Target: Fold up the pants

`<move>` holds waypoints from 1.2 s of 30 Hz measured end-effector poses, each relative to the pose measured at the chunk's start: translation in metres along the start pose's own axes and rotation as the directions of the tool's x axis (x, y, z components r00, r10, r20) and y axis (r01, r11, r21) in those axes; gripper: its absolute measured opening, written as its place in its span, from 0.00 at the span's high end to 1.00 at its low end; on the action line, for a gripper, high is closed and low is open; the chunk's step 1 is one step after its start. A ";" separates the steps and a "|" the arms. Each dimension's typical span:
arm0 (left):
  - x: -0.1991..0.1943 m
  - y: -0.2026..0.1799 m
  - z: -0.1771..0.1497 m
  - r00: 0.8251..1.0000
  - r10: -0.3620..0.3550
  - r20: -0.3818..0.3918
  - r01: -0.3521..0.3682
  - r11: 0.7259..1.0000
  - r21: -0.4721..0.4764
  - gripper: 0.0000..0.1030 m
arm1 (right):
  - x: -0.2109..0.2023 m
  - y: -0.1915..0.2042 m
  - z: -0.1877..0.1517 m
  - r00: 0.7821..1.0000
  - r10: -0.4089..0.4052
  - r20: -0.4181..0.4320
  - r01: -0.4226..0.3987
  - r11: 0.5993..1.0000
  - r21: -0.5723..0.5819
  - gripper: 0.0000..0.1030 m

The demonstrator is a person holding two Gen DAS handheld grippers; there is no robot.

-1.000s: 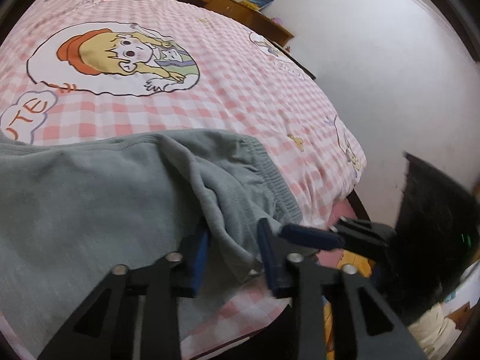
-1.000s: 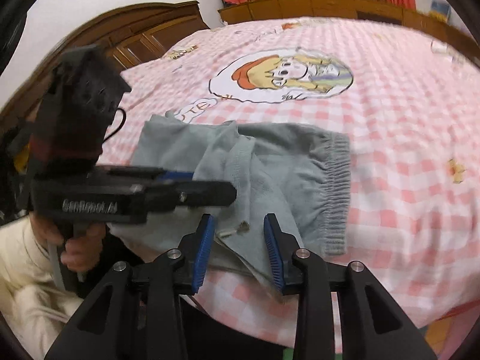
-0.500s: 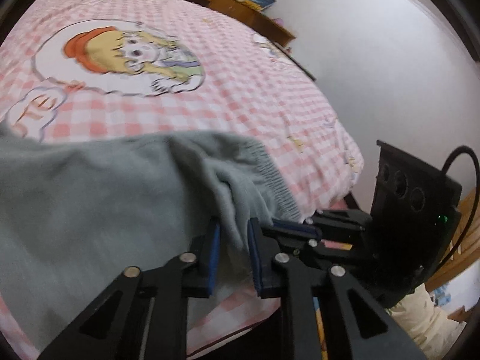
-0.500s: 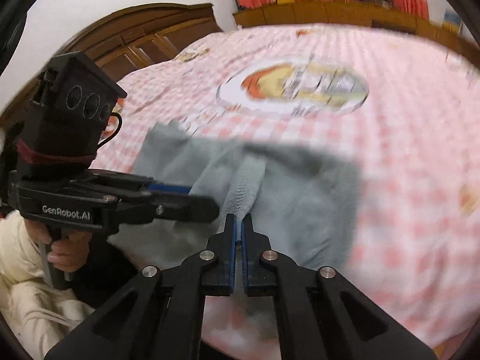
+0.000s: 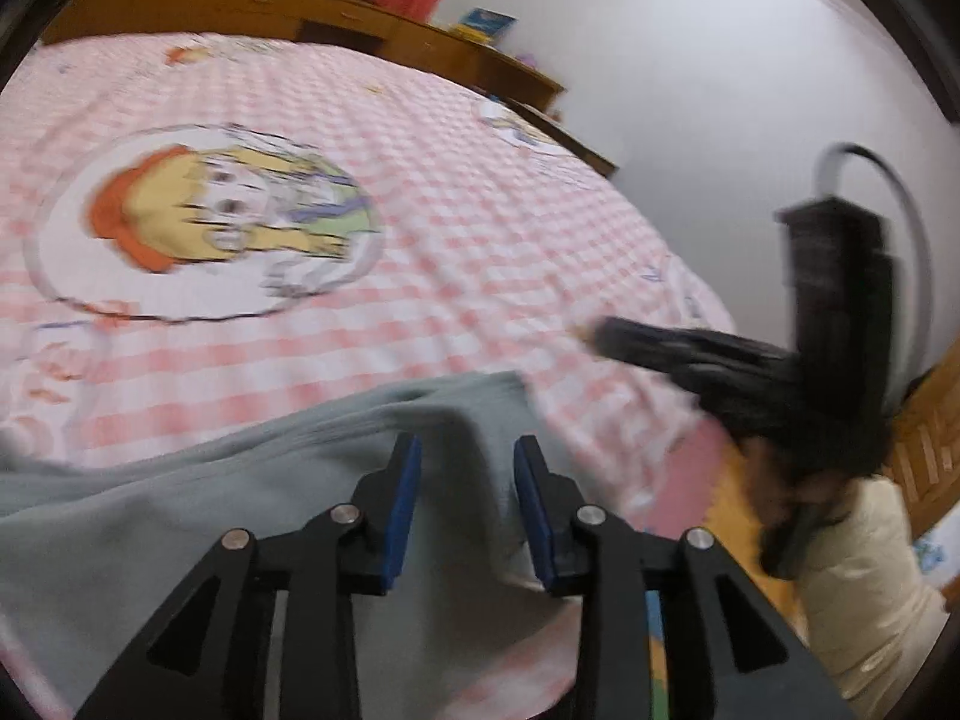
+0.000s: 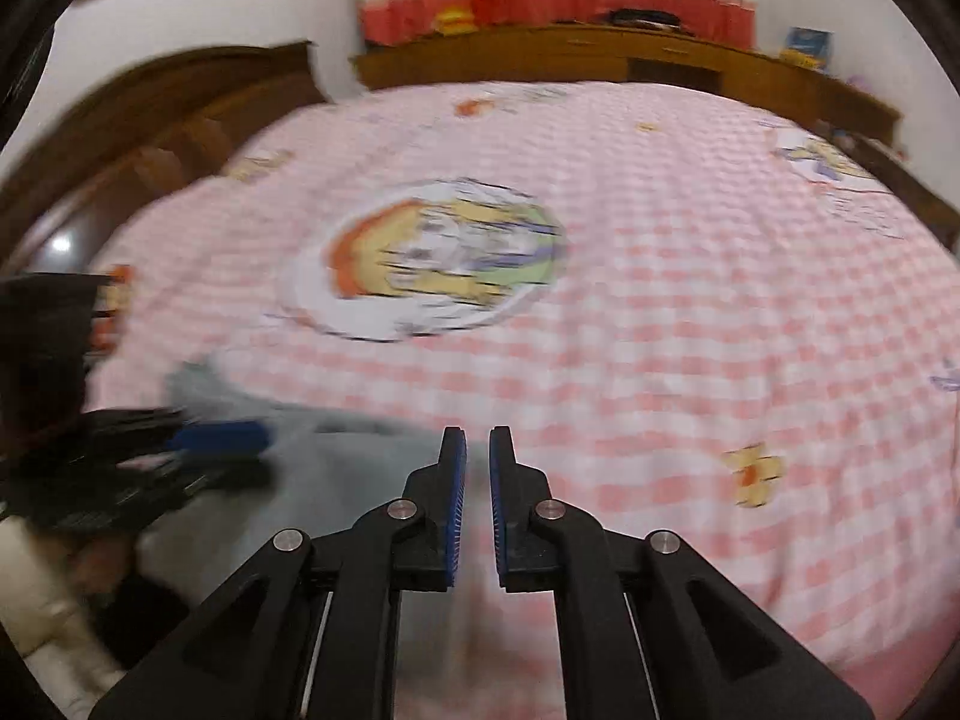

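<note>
Left wrist view, lower centre: the left gripper [image 5: 465, 498] has its blue-padded jaws opening, and a raised ridge of the grey pants [image 5: 180, 540] stands in the gap between them; blur hides whether the pads touch the cloth. The pants fill the lower left of this frame, their far edge running across the middle, lying on the pink checked bedcover [image 5: 456, 228]. At the right of the frame the right gripper [image 5: 606, 336] appears as a dark smeared shape pointing left over the cover, with a cream sleeve [image 5: 864, 588] below it at the lower right. A round cartoon print [image 5: 204, 222] sits on the cover at the left, and a wooden cabinet [image 5: 336, 18] runs along the top under a red curtain.

Right wrist view, lower centre: the right gripper [image 6: 477, 468] has its jaws close together with a narrow slit between the pads, and they are opening slightly. Grey cloth of the pants [image 6: 360, 480] lies under and just left of the fingers, too blurred to tell whether any of it is pinched. At the left edge the left gripper [image 6: 258, 438] shows as a dark blur with a blue pad over the pants. Beyond, the bedcover [image 6: 690, 300] fills the frame, with a wooden headboard [image 6: 150, 120] at the upper left
</note>
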State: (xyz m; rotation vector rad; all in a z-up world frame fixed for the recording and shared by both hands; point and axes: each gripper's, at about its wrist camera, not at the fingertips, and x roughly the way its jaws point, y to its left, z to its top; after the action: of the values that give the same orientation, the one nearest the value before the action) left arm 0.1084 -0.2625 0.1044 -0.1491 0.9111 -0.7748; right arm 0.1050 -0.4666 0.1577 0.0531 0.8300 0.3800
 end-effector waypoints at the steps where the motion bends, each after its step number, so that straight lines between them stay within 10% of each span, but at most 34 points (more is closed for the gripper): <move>1: -0.009 0.009 -0.003 1.000 0.023 0.012 -0.023 1.000 -0.008 0.67 | -0.002 0.012 -0.003 0.999 0.037 -0.007 -0.037 0.999 -0.027 0.87; 9: -0.066 0.060 -0.015 0.977 0.196 0.088 -0.191 0.980 -0.061 0.63 | 0.047 0.099 -0.037 0.947 0.267 -0.176 -0.288 0.952 -0.105 0.82; 15: -0.077 0.085 -0.033 0.968 0.244 0.058 -0.237 0.965 -0.107 0.63 | 0.089 0.094 -0.037 0.989 -0.078 -0.128 0.054 0.982 -0.181 0.82; 19: -0.071 0.096 -0.038 0.955 0.293 0.045 -0.288 0.953 -0.092 0.63 | 0.086 0.049 -0.021 0.961 -0.268 -0.076 0.259 0.960 -0.106 0.82; 36: -0.060 0.136 -0.034 0.956 0.287 0.053 -0.275 0.946 -0.169 0.74 | 0.063 0.015 -0.028 0.958 -0.280 -0.064 0.283 0.958 0.043 0.78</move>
State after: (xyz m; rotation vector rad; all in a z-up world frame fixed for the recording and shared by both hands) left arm 0.1337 -0.1174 0.0641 -0.1840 0.8978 -0.4273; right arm 0.1182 -0.4336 0.0969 -0.0284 0.8903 0.0915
